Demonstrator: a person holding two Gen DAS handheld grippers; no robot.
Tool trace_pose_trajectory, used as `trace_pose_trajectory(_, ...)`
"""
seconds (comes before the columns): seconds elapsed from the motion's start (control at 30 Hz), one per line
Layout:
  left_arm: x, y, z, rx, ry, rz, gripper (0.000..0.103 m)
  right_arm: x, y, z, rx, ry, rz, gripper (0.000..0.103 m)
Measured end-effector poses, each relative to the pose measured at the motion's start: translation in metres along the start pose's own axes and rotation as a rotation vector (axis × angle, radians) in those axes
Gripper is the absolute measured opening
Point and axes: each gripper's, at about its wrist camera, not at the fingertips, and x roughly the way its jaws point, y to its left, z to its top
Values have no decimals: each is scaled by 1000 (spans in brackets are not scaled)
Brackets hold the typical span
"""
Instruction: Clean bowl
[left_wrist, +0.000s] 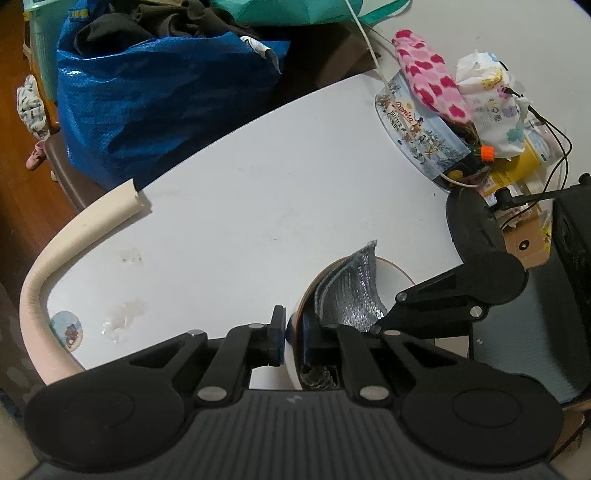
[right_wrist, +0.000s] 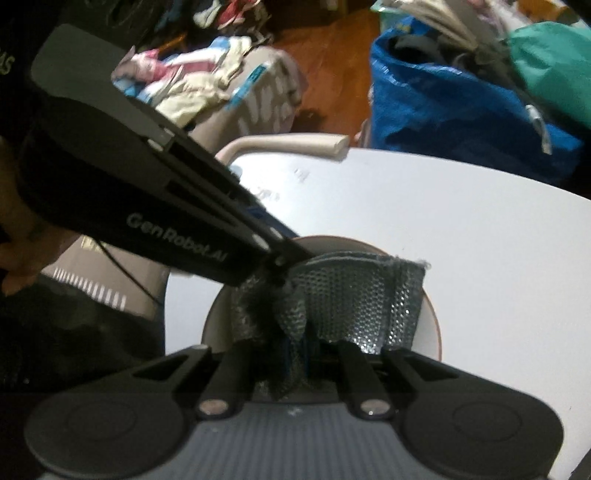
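The bowl (left_wrist: 293, 354) stands on the white counter (left_wrist: 240, 221), close to its near edge. It is round and smooth, white inside and out, with a thin brown rim line.

Left gripper (left_wrist: 293, 341): black hinged fingers with flat blue pads, closed on the bowl's near wall, one pad outside and one inside.

Right gripper (right_wrist: 295, 363): fingers drawn narrow and clamped on a grey scouring cloth (right_wrist: 362, 306). The cloth is a coarse, glittering mesh with a stitched border, creased and folded. It lies inside the bowl, its upper edge standing above the rim. The right wrist view is blurred, so the pad contact is partly obscured by the bunched cloth.

The counter is smooth with a curved outline. A beige foam guard (left_wrist: 74, 236) of tubular section runs along its edge left of the bowl and ends in a cut face. Pale smears and a small round sticker (left_wrist: 66, 329) lie left of the bowl.

Beyond the bowl to the right sits a round printed biscuit tin (left_wrist: 417, 136), with a pink spotted cloth (left_wrist: 428, 74) and crumpled wrappers on it.

A blue woven plastic bag (left_wrist: 155, 92) stands off the counter, beyond the bowl to the left.
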Motion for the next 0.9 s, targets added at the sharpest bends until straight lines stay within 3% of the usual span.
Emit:
trace_pose_trajectory(0.13, 0, 1, 1, -3, 2, 7, 7, -3, 4, -4, 53, -93, -70, 7)
trace_pose_trajectory(0.3, 0, 2, 1, -8, 4, 15, 7, -9, 18, -2, 44, -147, -225, 7)
trace_pose_trajectory(0.43, -1, 2, 0, -34, -12, 36, 8, -10, 20, 7, -32, -119, -366, 6)
trace_pose_trajectory(0.57, -2, 2, 1, -64, -29, 44, 8, -5, 32, 15, -217, -33, -496, 6)
trace_pose_trajectory(0.73, -2, 1, 1, -95, -47, 54, 7, -4, 34, 15, -292, 75, -491, 7)
trace_pose_trajectory(0.9, 0, -1, 2, -96, -54, 65, 7, -8, 32, 19, -286, 214, -282, 7)
